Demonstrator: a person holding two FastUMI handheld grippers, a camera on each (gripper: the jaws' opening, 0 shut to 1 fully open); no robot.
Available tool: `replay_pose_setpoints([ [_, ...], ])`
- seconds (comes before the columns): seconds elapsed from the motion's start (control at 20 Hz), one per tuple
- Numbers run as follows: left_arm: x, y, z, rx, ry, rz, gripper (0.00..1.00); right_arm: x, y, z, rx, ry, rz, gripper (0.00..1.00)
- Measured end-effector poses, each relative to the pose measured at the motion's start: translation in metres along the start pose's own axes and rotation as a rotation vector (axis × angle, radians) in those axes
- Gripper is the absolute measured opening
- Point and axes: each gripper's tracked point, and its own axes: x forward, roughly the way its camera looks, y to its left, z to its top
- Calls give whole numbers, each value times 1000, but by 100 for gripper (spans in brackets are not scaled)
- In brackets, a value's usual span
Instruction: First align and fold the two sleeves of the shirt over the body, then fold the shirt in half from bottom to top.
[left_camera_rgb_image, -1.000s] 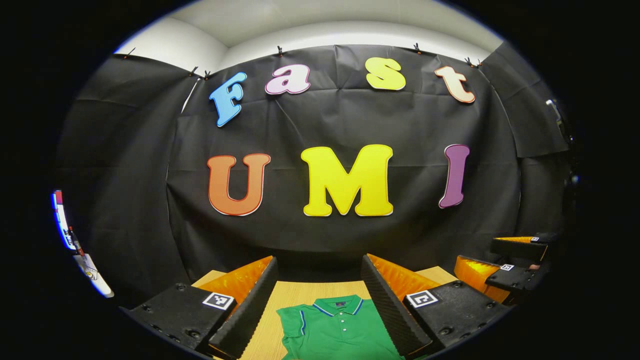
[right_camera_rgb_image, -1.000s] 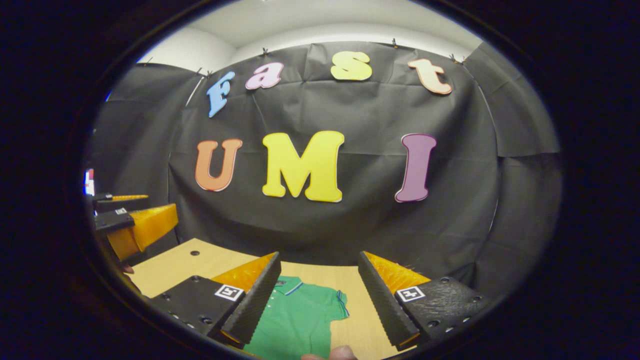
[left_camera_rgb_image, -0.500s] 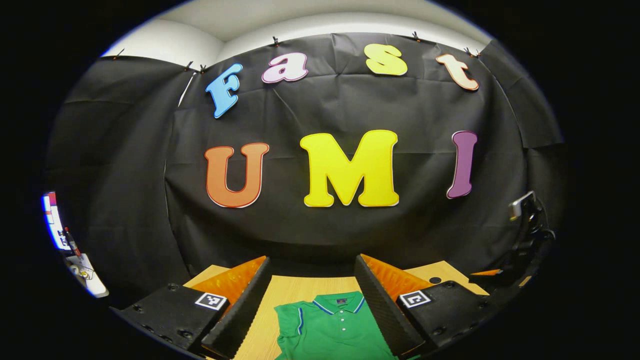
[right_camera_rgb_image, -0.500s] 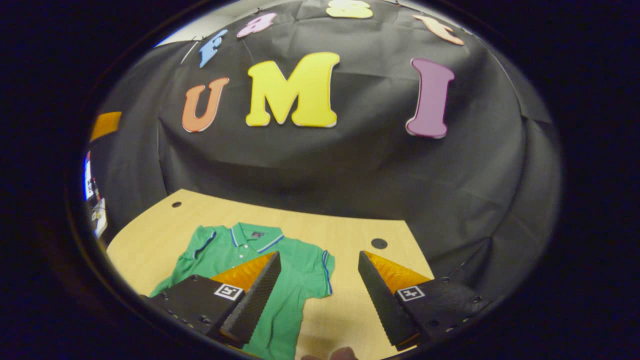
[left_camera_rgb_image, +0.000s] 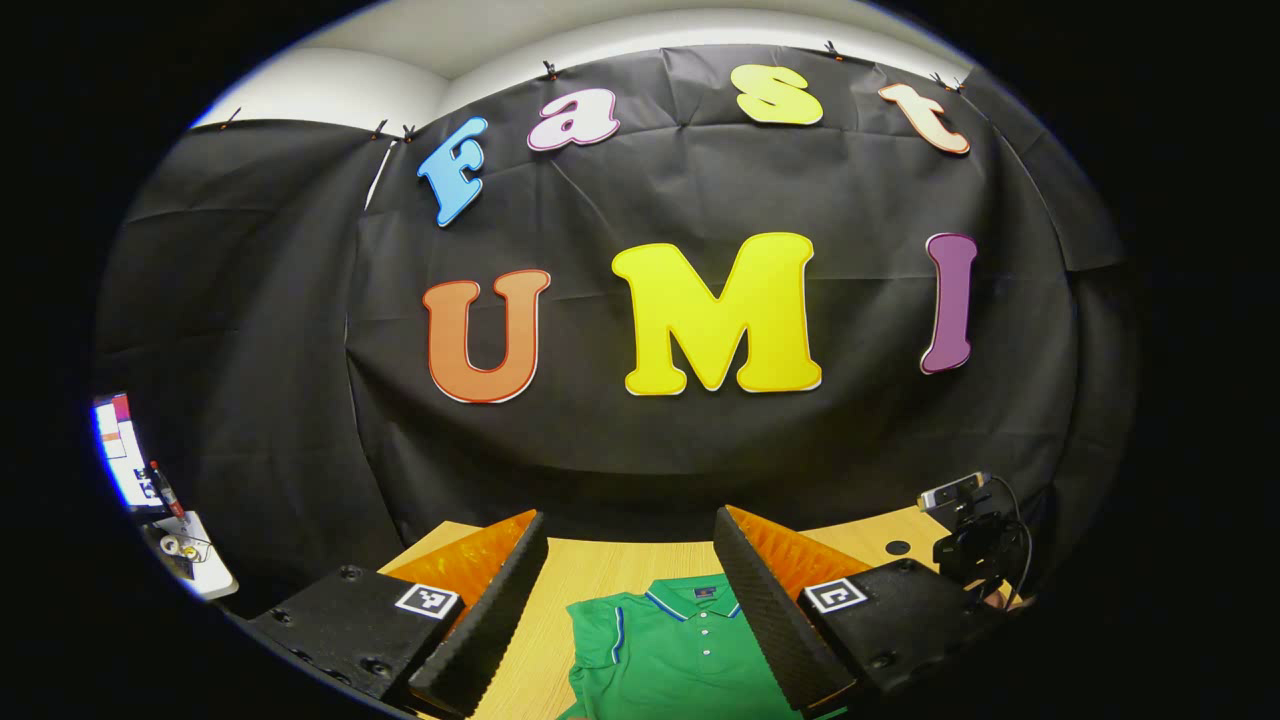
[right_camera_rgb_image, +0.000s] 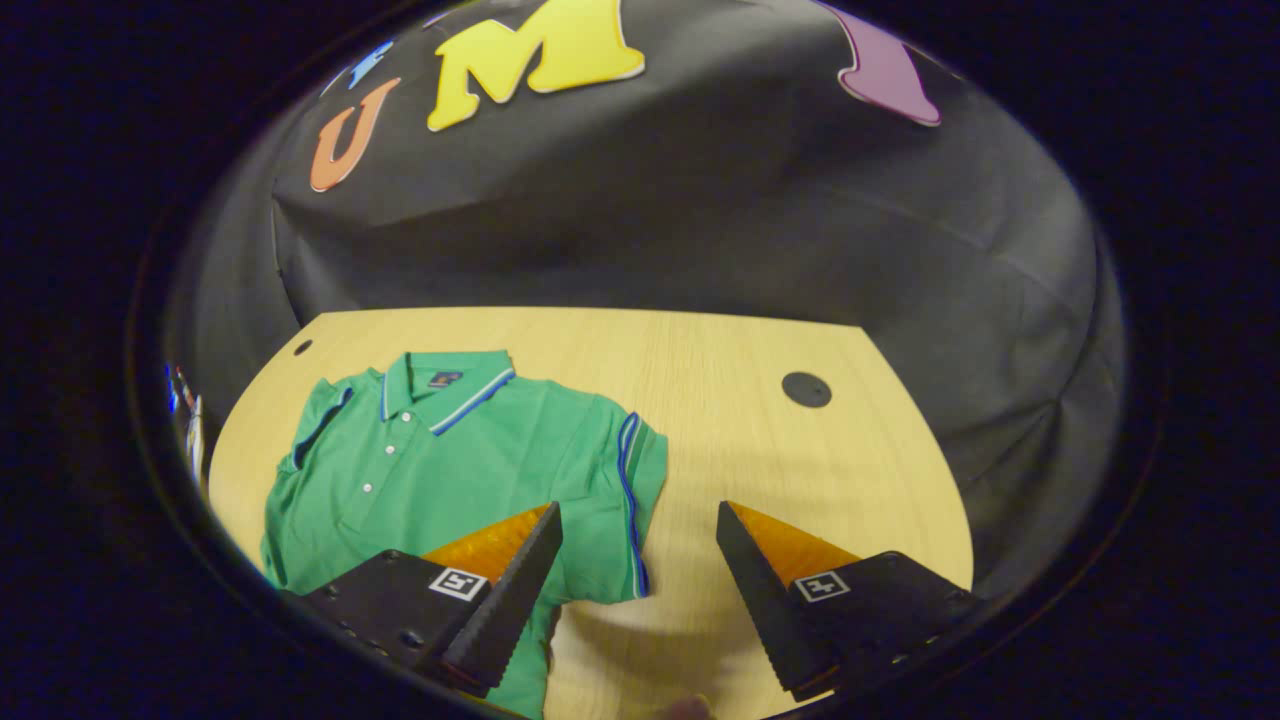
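Shirt (right_camera_rgb_image: 440, 470) lay flat on the pale wood worktop (right_camera_rgb_image: 800, 460), face up, collar (right_camera_rgb_image: 445, 385) toward the far edge by the black wall cloth, buttons down the placket. It sat toward the worktop's left half in the right gripper view; one striped-cuff sleeve (right_camera_rgb_image: 630, 500) spread out to the side, unfolded, its hem reaching roughly mid-worktop. The opposite sleeve (right_camera_rgb_image: 315, 425) lay toward the left edge, also unfolded.

My right gripper (right_camera_rgb_image: 638, 590) hung above the near part of the worktop, jaws spread wide and holding nothing; one finger showed over the shirt body, the other over bare wood (whether either touched the surface I could not tell). A dark round hole (right_camera_rgb_image: 806, 389) marked the worktop near the far right corner, a smaller one (right_camera_rgb_image: 302, 347) near the far left.

My left gripper (left_camera_rgb_image: 630, 600) was likewise open and empty, pointed level at the wall, the collar end of the shirt (left_camera_rgb_image: 680, 650) visible between its fingers. The other gripper's body (left_camera_rgb_image: 970, 545) with its cable showed at the right edge of that view.
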Motion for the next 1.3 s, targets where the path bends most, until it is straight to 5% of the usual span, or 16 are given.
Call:
replay_pose_setpoints([
  [0.25, -1, 8, -14, 11, 35, 35, 100, 29, 5, -23, 25, 98, 34, 67],
  [0.3, -2, 9, -15, 11, 39, 39, 100, 31, 6, -19, 41, 91, 29, 42],
  [0.35, -2, 10, -15, 11, 42, 42, 100, 33, 4, -19, 53, 96, 13, 33],
  [0.4, -2, 10, -15, 10, 45, 43, 100, 32, 4, -18, 75, 105, 18, 11],
  [0.45, -2, 11, -16, 10, 46, 44, 100, 30, 9, -17, 107, 110, 42, 3],
  [0.75, -2, 17, -14, 5, 39, 44, 100, 0, 27, 25, 134, 26, 58, 0],
  [1.0, -8, 38, -13, -16, 33, 76, 100, -17, 89, 61, 145, -17, 109, 0],
  [1.3, -26, 79, -17, -11, 46, 154, 100, 7, 165, 52, 127, 37, 131, 0],
])
